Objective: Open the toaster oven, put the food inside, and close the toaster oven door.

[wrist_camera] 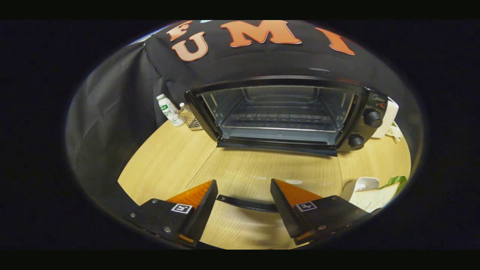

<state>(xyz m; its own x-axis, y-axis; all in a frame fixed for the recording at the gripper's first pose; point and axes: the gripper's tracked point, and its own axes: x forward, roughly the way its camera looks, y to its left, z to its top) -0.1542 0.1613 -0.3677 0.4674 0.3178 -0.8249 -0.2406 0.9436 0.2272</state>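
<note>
The claw [243, 198] stands wide, its 2 fingers spread well apart and pressing on nothing. Each finger carries a small square marker on its top. Between the fingers runs the dark door handle [245, 204], a curved bar that crosses the gap from one finger to the other; whether either finger touches it I cannot tell.

The handle belongs to the oven door [262, 168], which lies folded down flat just ahead of the fingers. Its glass lets the wooden table [161, 165] show through, so the door reads mostly as a faint outline with a dark strip at its hinge.

Beyond the door sits the toaster oven [285, 112], open, its mouth facing the claw. Inside, a wire rack [279, 119] spans the chamber from wall to wall, with bare metal walls around it. On the oven's right side 2 round knobs [372, 118] stand one above the other.

To the right of the right finger, near the table's edge, a slice of bread [377, 197] lies with a green leaf [395, 181] at its far side and a white dish [360, 185] just behind it. The food is outside the oven, well apart from its mouth.

Left of the oven stands a small white bottle [169, 109] with a green label, and beside it a wire stand [191, 119]. A white object [388, 116] sits behind the oven's right side. Black cloth hangs behind everything.
</note>
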